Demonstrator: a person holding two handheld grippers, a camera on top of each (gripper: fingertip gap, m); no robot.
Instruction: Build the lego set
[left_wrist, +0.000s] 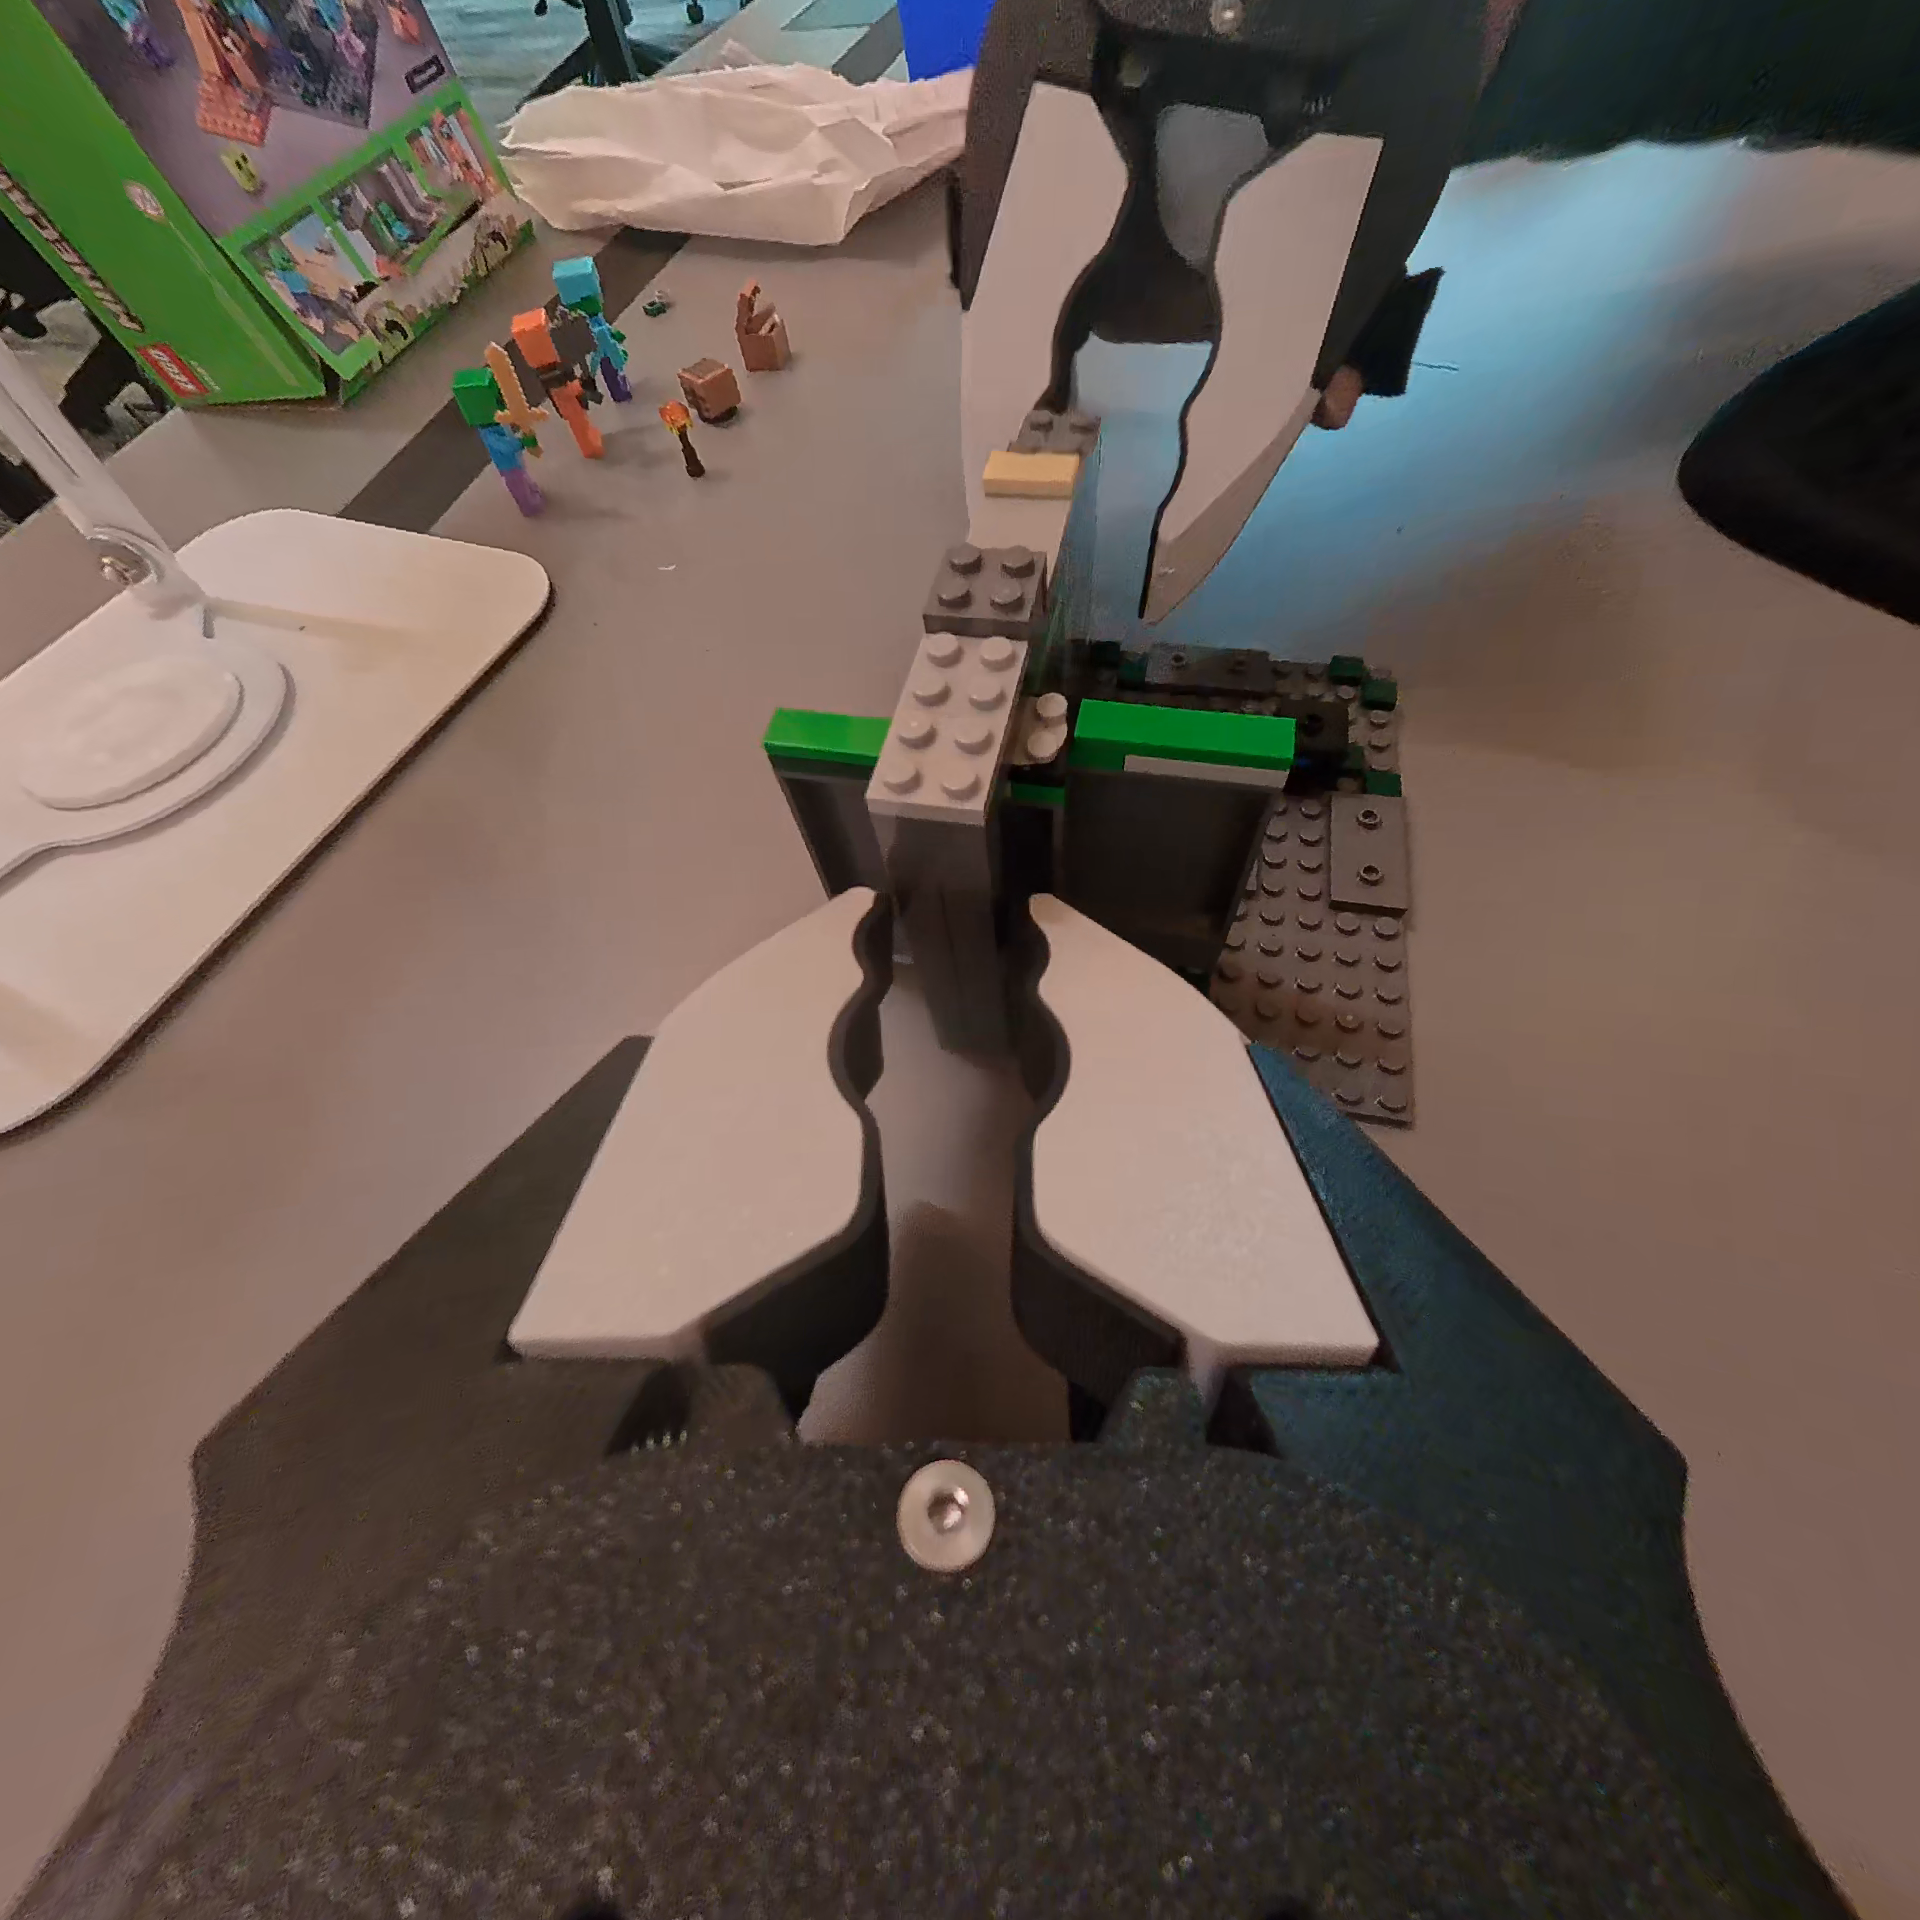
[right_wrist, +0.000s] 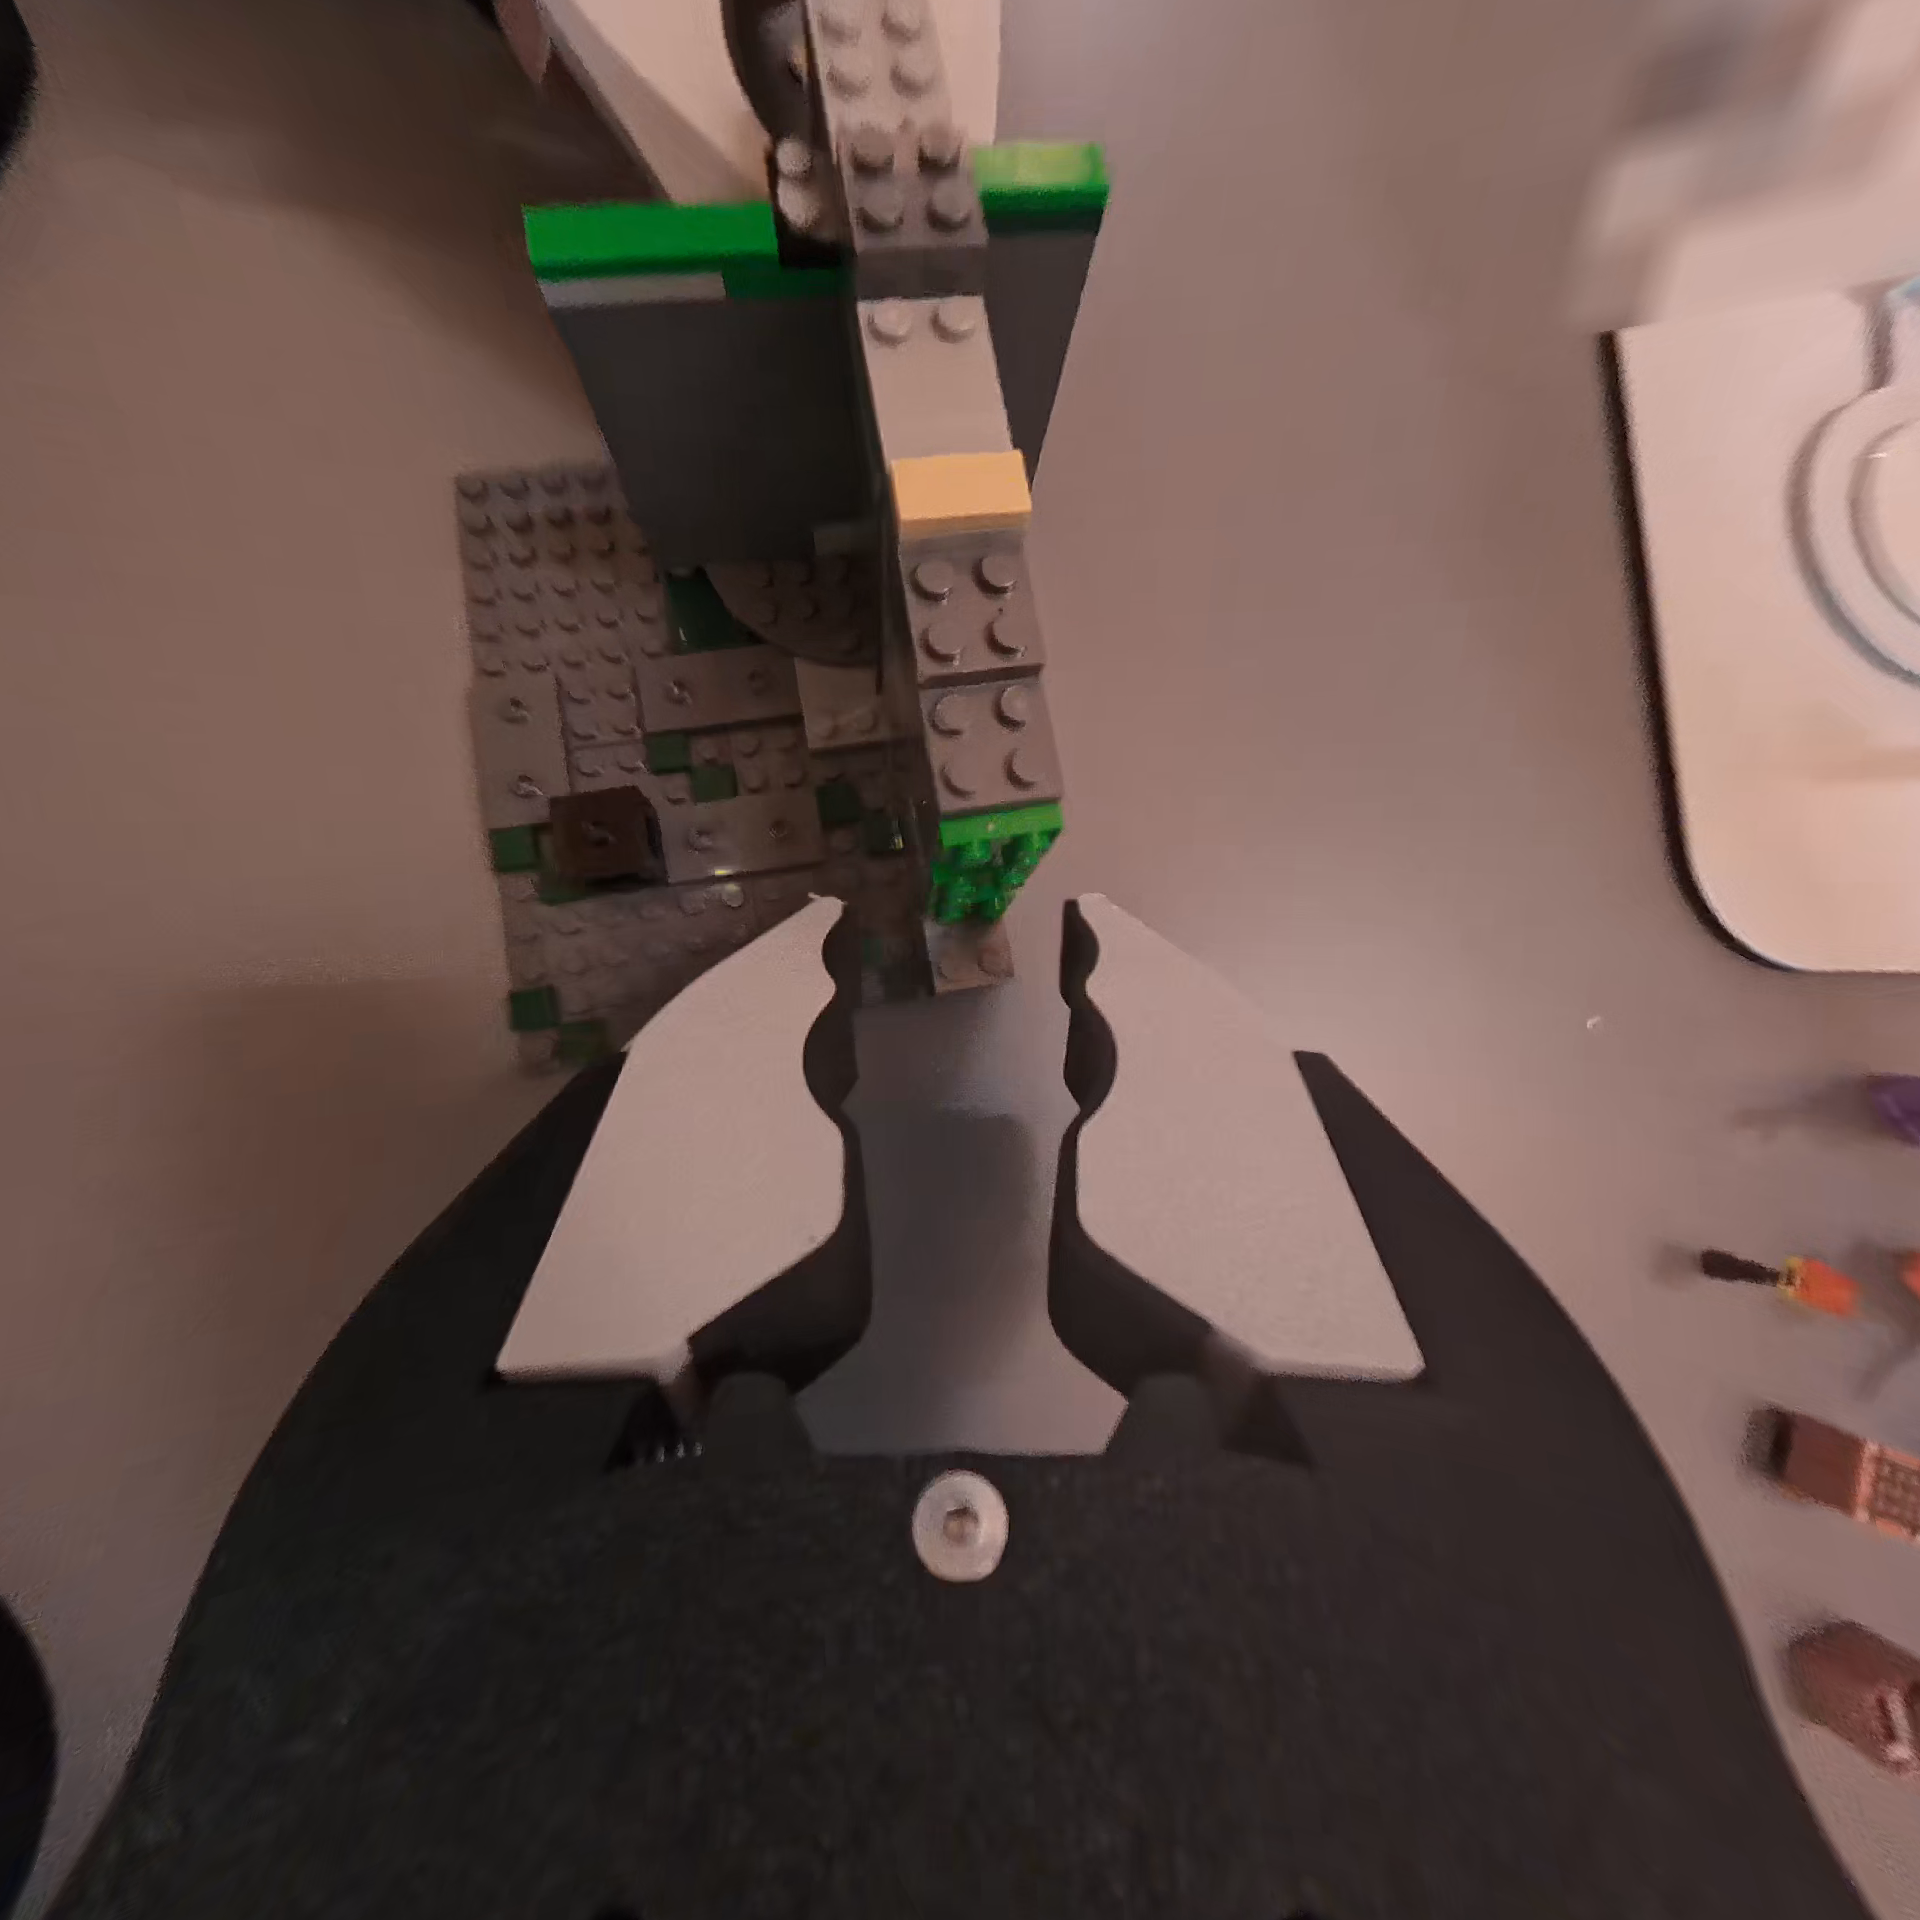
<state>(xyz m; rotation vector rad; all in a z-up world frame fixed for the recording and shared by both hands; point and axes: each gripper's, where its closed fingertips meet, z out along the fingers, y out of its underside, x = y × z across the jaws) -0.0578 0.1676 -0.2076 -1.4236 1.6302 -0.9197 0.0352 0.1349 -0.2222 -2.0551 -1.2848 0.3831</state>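
Blurred figures (right_wrist: 1860, 1455) cut off at right wrist view's right edge.

Printed branding on green box (left_wrist: 177, 260)

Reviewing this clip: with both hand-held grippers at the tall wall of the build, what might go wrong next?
1. The left hand-held gripper holds only the wall's narrow end; a push from the open right hand-held gripper may tip it or snap it off the baseplate.
2. The tan tile on top may pop loose.
3. A swing might topple the minifigures.
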